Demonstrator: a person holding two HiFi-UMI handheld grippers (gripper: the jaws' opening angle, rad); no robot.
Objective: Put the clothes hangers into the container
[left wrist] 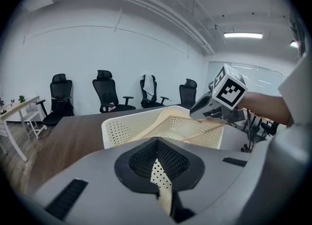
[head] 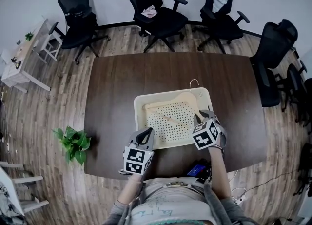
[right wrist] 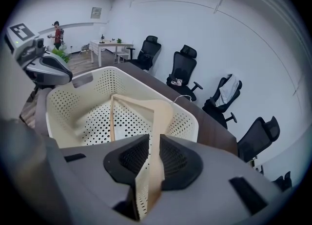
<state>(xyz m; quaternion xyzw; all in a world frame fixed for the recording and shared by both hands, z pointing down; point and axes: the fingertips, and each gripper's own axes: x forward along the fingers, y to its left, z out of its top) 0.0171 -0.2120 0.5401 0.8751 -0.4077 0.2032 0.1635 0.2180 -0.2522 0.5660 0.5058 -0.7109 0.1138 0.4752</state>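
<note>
A cream perforated basket (head: 138,121) stands on the dark table (head: 112,97) in front of me. A wooden clothes hanger (head: 170,105) lies tilted inside it, its metal hook (head: 194,82) poking over the far rim. My right gripper (head: 202,116) is at the basket's right front corner, shut on the hanger's broad end (right wrist: 146,106). My left gripper (head: 145,133) is at the front left corner, and its pads pinch the basket's thin perforated wall (left wrist: 122,130). The left gripper view also shows the right gripper (left wrist: 197,112) over the basket.
Black office chairs (head: 156,14) stand beyond the table's far edge and at the right (head: 273,58). A potted plant (head: 73,143) sits on the floor at the left, near a white desk (head: 22,63). A person (right wrist: 57,32) stands far off.
</note>
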